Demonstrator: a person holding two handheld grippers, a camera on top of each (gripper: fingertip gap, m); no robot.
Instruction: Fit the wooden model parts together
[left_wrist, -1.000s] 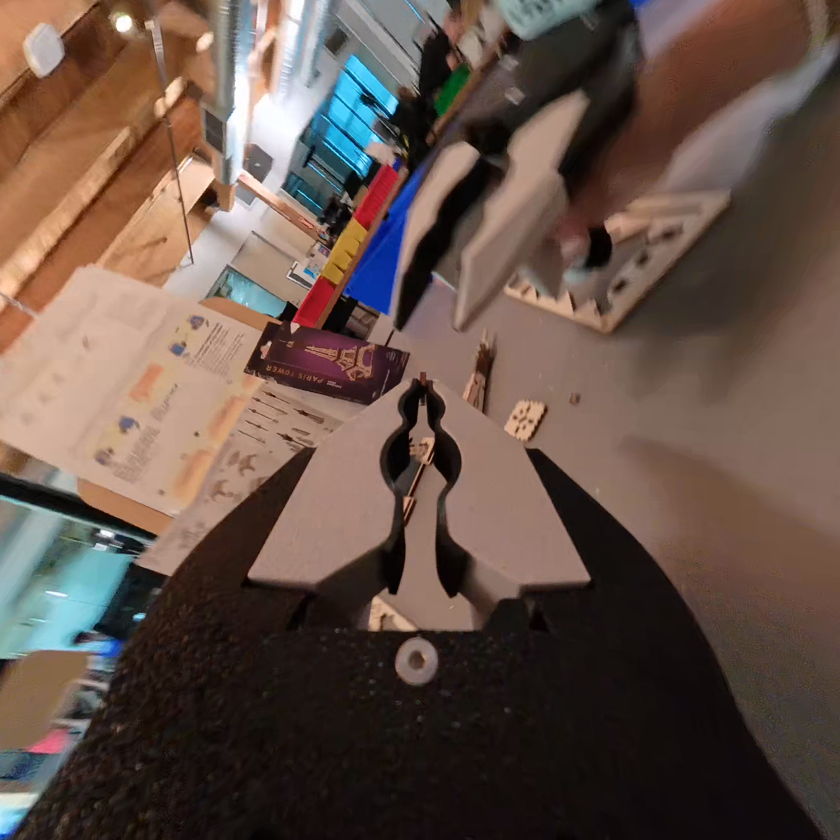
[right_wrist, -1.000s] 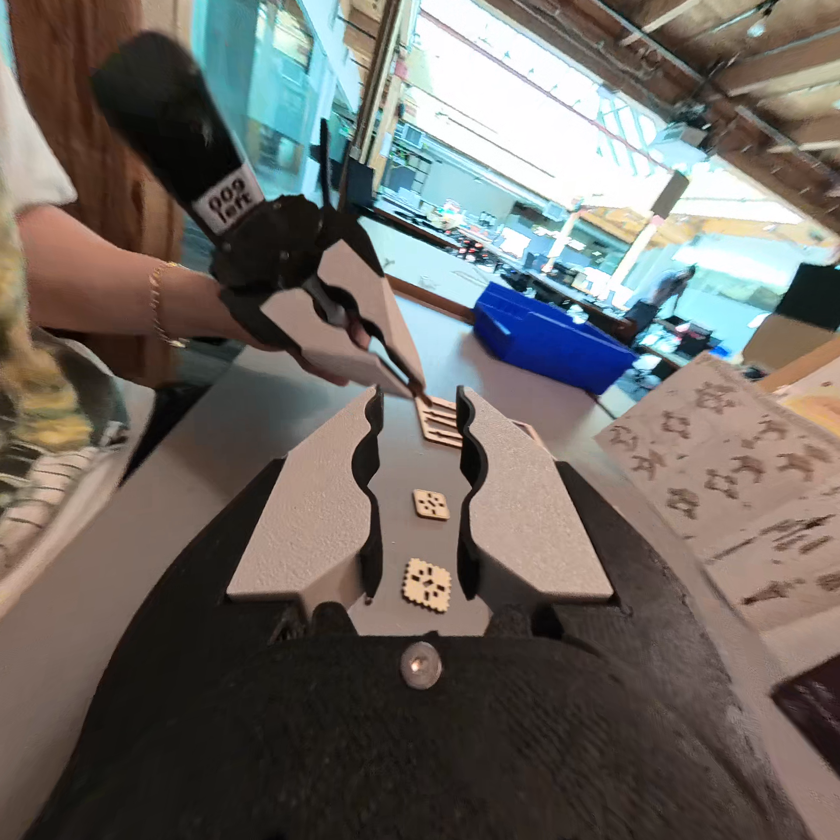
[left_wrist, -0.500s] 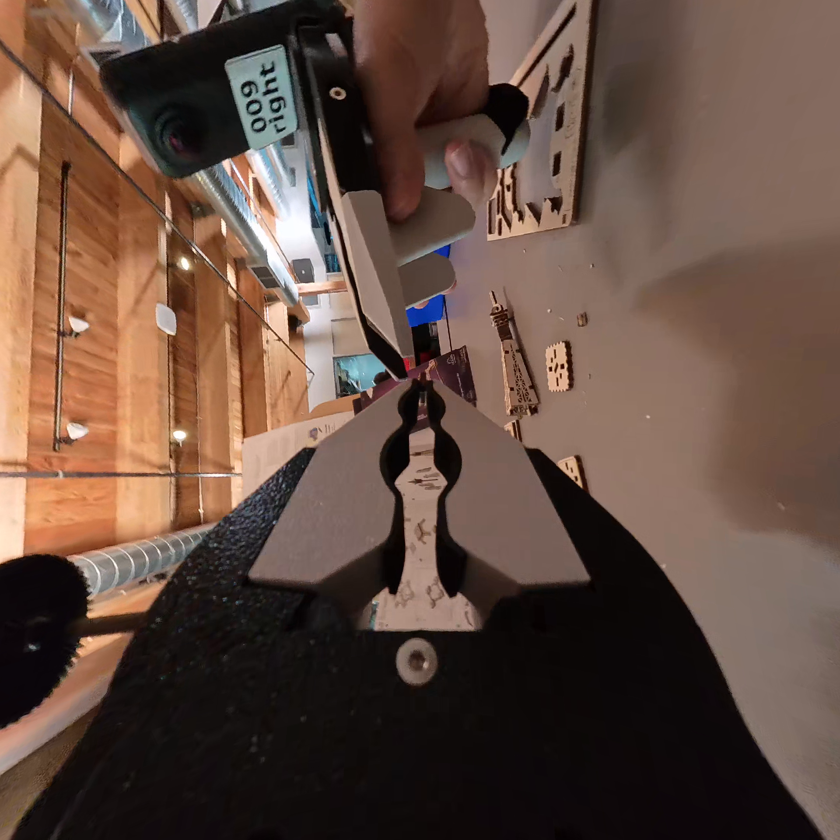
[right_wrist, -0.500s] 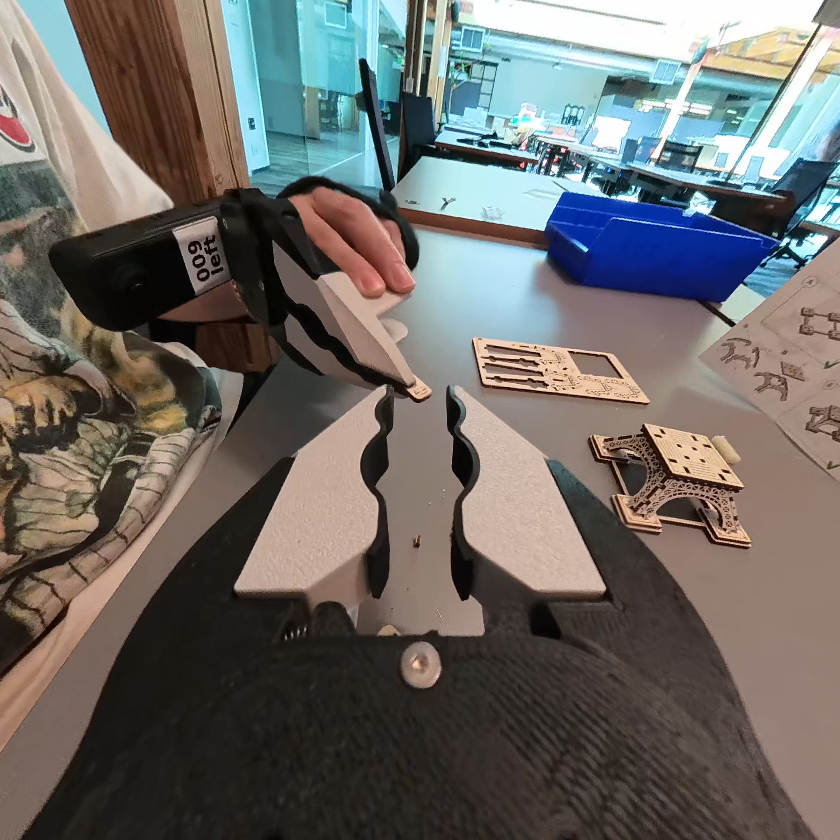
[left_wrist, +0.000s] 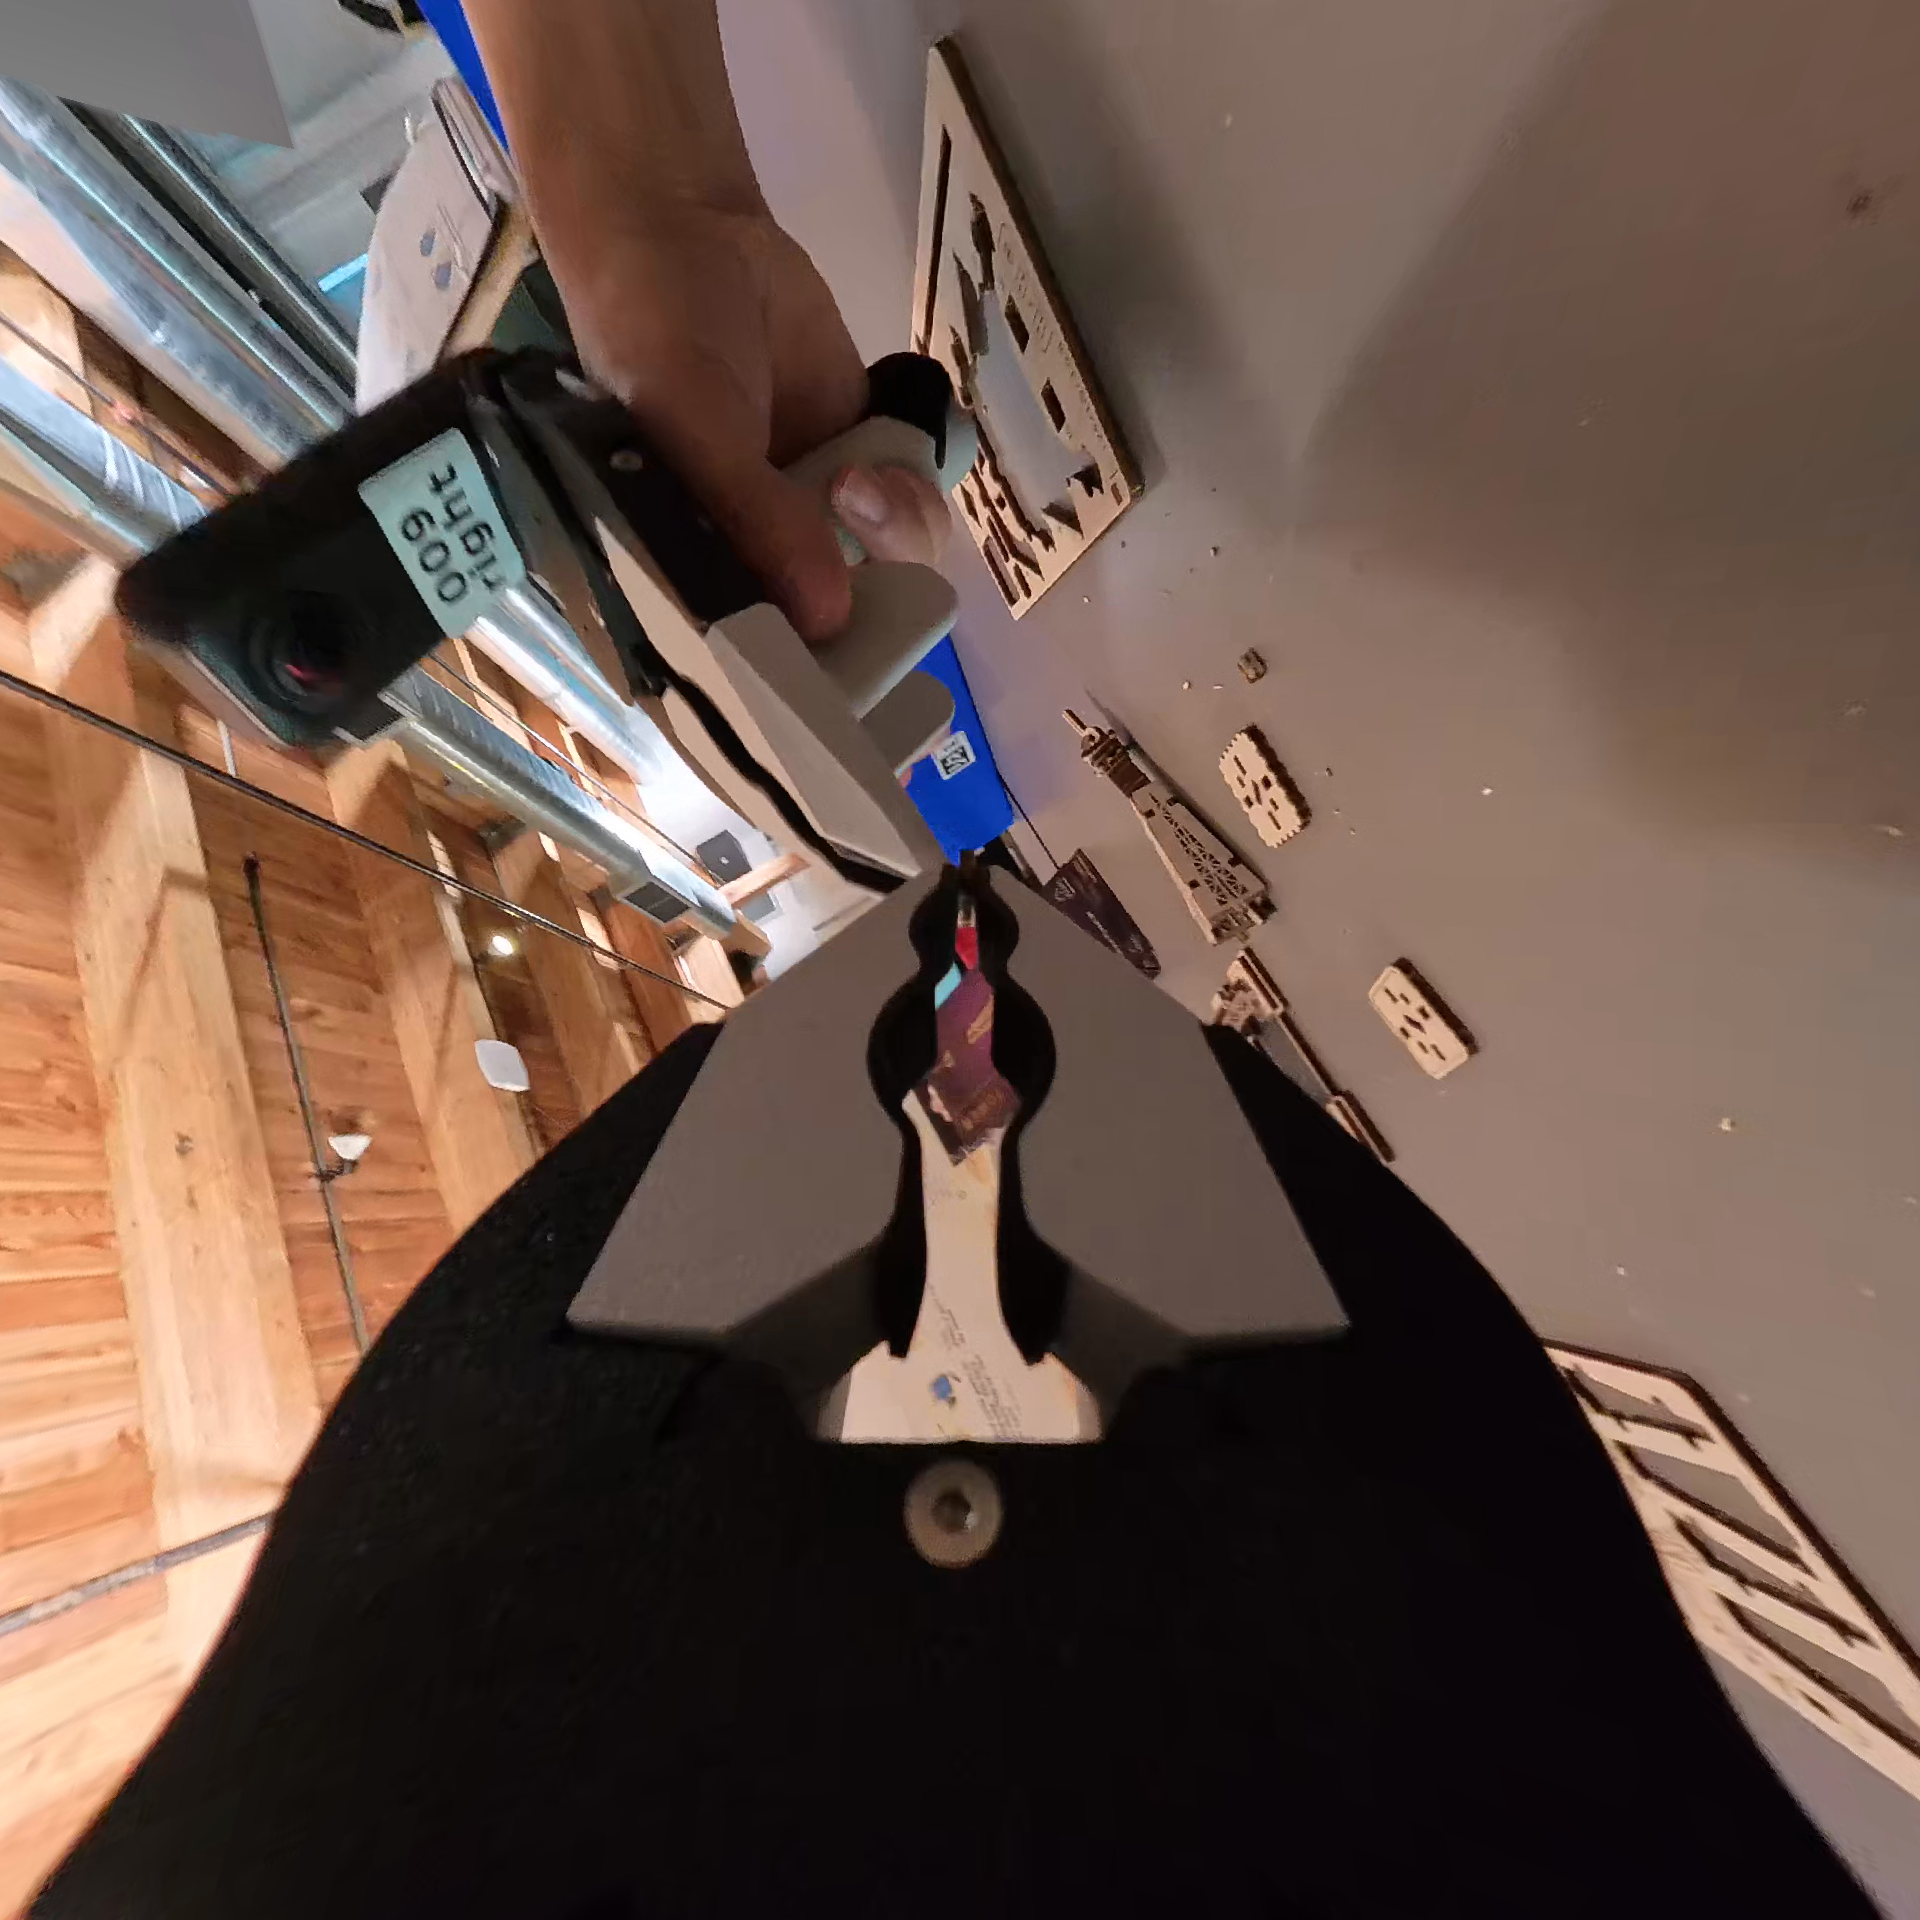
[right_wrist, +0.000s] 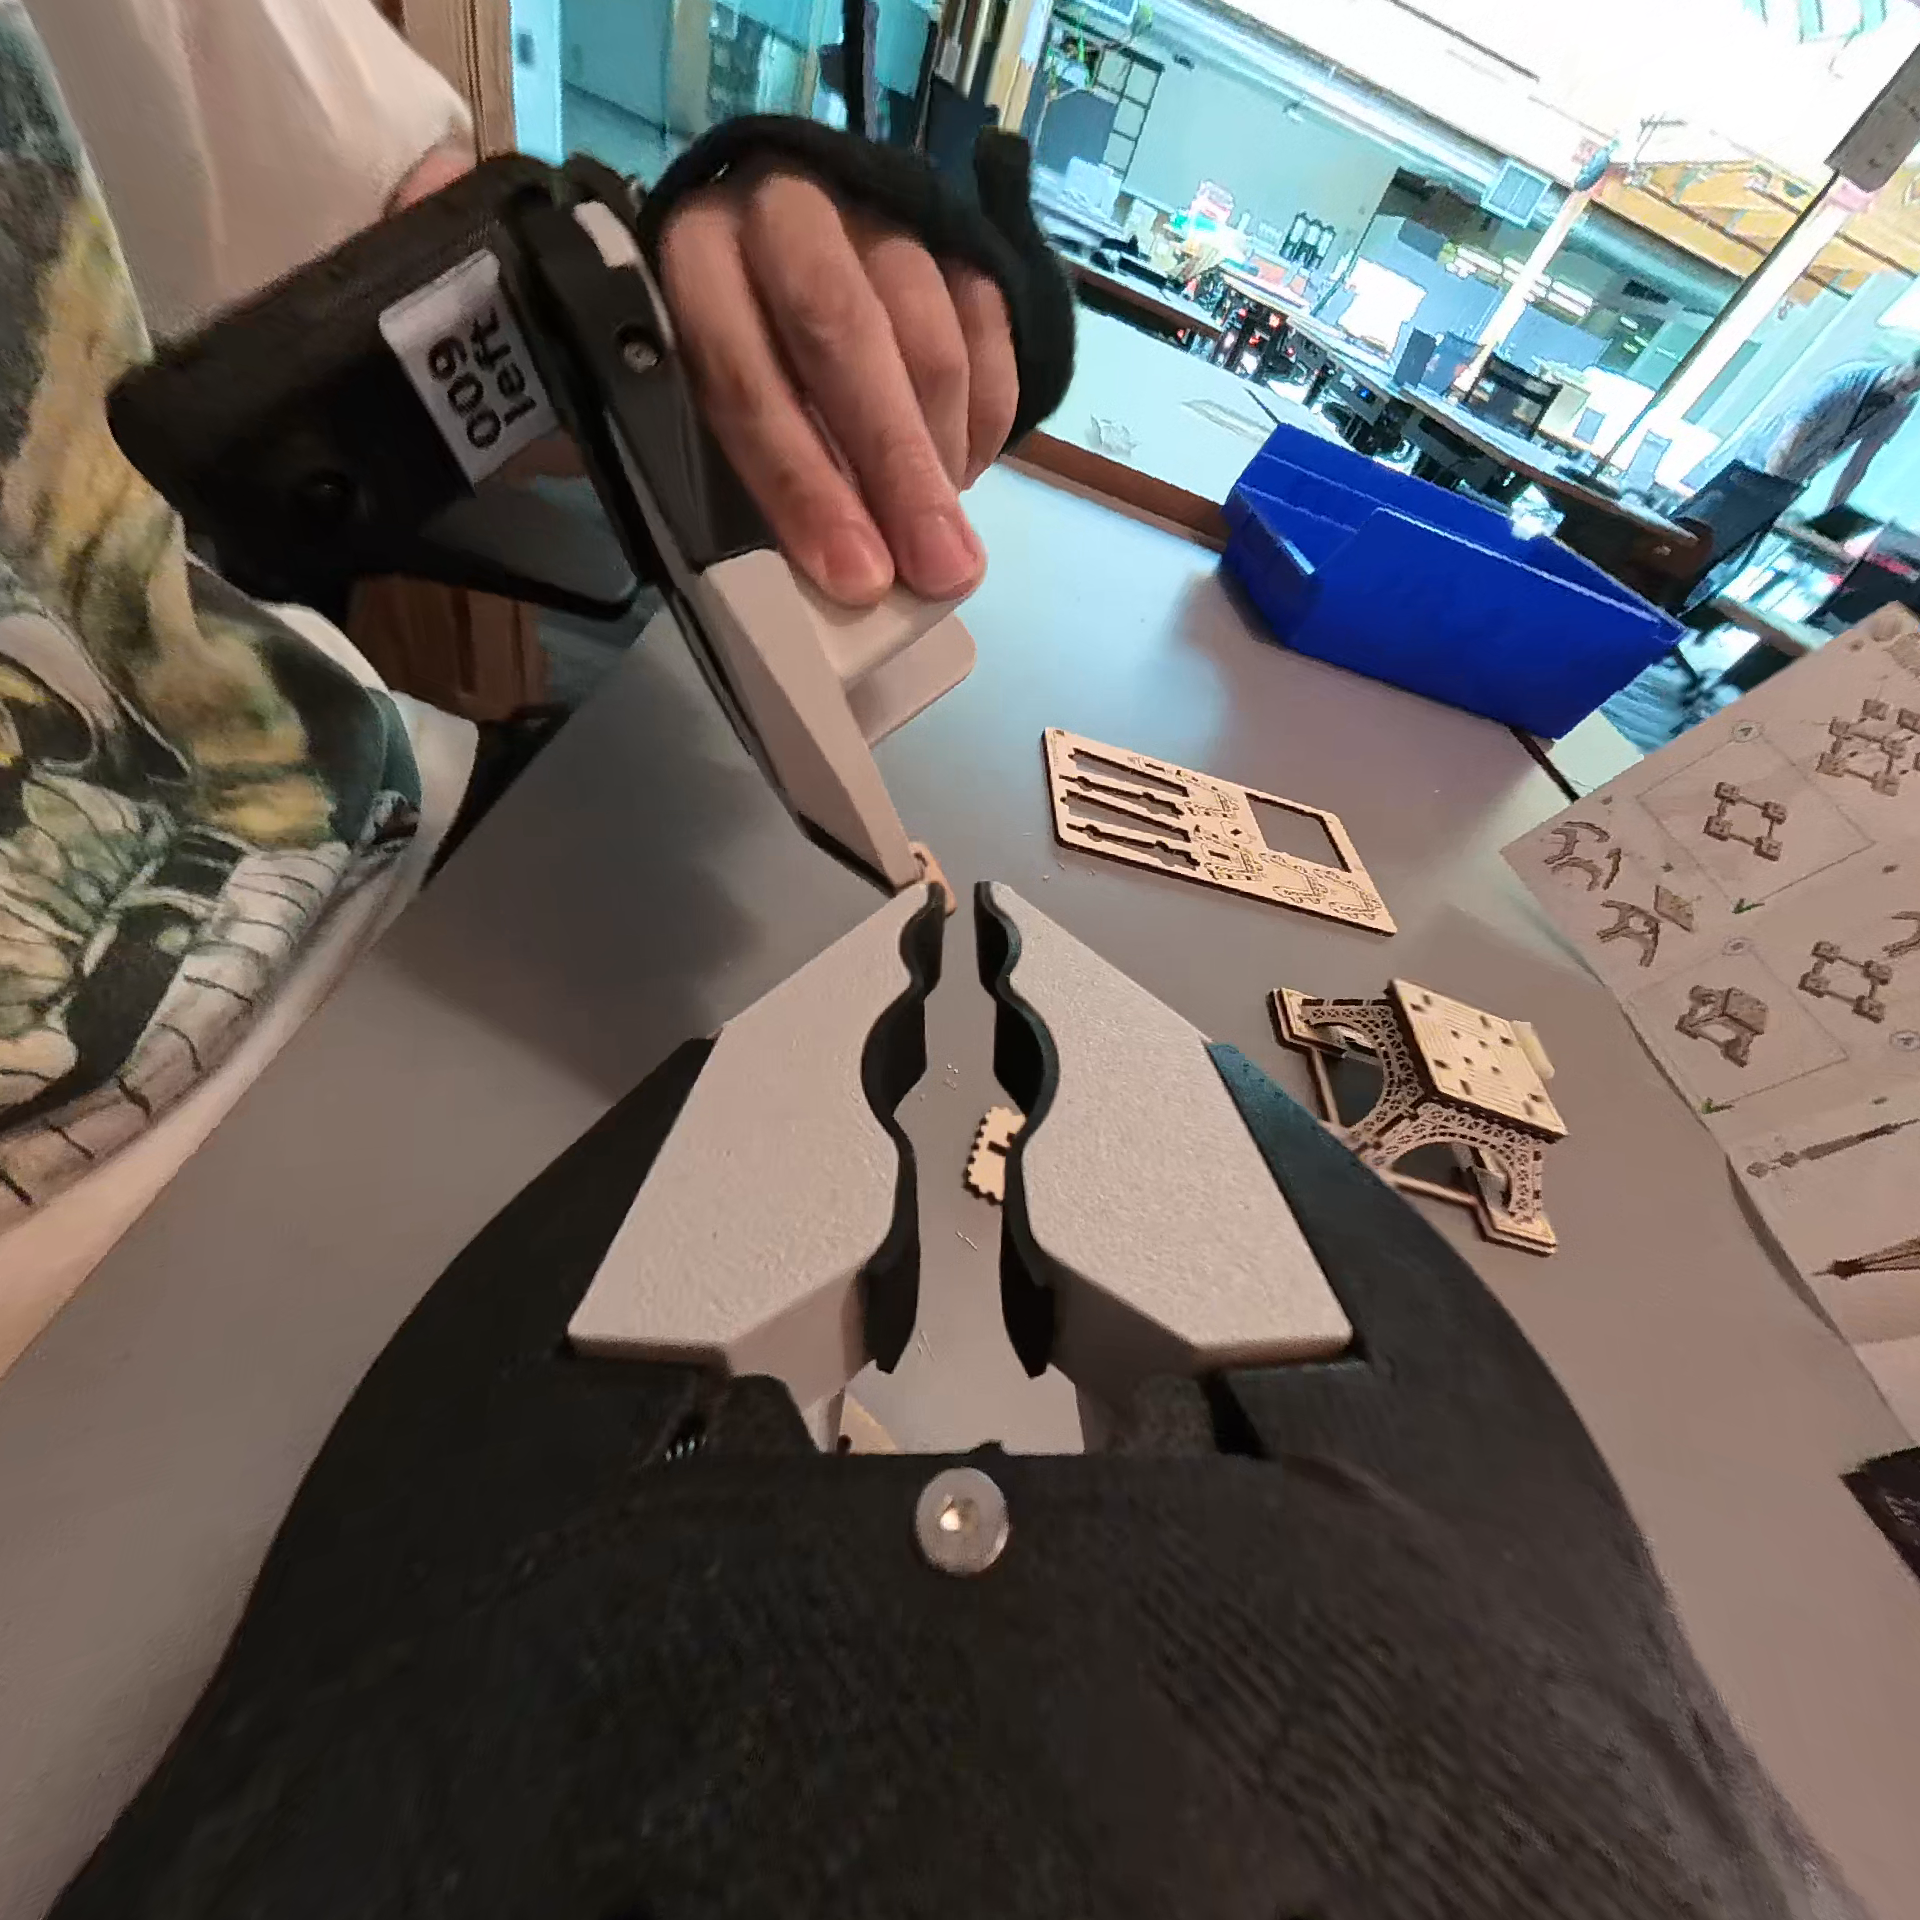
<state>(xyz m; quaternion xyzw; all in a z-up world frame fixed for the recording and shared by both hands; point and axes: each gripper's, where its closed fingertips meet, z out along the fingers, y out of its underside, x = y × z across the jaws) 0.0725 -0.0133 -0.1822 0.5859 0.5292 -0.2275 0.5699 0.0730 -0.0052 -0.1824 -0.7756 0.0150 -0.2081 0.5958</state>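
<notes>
My left gripper (left_wrist: 961, 883) is shut on a small wooden piece (right_wrist: 932, 878), held in the air above the grey table (right_wrist: 582, 956). In the right wrist view the left gripper (right_wrist: 902, 871) points steeply down, with the piece sticking out of its tip. My right gripper (right_wrist: 961, 902) is open by a narrow gap. Its left fingertip (right_wrist: 914, 914) is right at the piece; I cannot tell whether they touch. In the left wrist view the right gripper (left_wrist: 902, 860) meets my left tips. A wooden tower base (right_wrist: 1423, 1091) stands to the right.
A punched wooden sheet (right_wrist: 1216, 831), a blue bin (right_wrist: 1434, 613) and paper instructions (right_wrist: 1766, 935) lie beyond. A small square piece (right_wrist: 992, 1153) lies under my right fingers. The left wrist view shows a tower section (left_wrist: 1174, 831), square pieces (left_wrist: 1262, 769) and another sheet (left_wrist: 1018, 343). My two grippers' fingertips are within a few centimetres of each other. From either gripper's tips it is about 15 cm to the wooden tower base (right_wrist: 1423, 1091).
My right gripper's fingers have narrowed to a slim gap and moved up to the piece. My left gripper has tilted steeper, still holding the piece.
</notes>
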